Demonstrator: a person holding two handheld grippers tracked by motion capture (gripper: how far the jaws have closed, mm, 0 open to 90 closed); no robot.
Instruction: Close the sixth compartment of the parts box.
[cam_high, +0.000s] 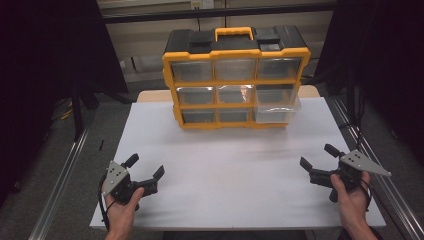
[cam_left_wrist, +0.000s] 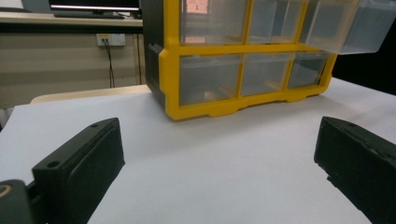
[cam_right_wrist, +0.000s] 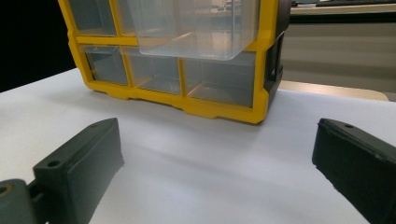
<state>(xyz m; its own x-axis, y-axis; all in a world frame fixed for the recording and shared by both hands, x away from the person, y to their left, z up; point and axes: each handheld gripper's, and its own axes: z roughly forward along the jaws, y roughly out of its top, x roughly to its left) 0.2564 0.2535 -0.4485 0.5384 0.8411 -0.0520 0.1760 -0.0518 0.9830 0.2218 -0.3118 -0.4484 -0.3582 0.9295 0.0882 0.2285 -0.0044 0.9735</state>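
White counter (cam_high: 240, 170) in a dark-curtained room, yellow drawer cabinet (cam_high: 235, 75) at its back, your left claw (cam_high: 145, 167) and right claw (cam_high: 317, 156) spread empty, wall socket (cam_left_wrist: 111, 39) in left gripper view.

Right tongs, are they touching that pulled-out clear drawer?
Apart. The high view shows bare white table between the right tongs and the pulled-out drawer.

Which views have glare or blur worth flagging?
High view: dark surroundings, evenly lit white table, pinkish reflection on the middle clear drawer of the yellow-and-black plastic organizer. Left gripper view: the same reflection in a top drawer, near black claw soft. Right gripper view: pulled-out clear drawer hazy, soft shadow under the organizer.
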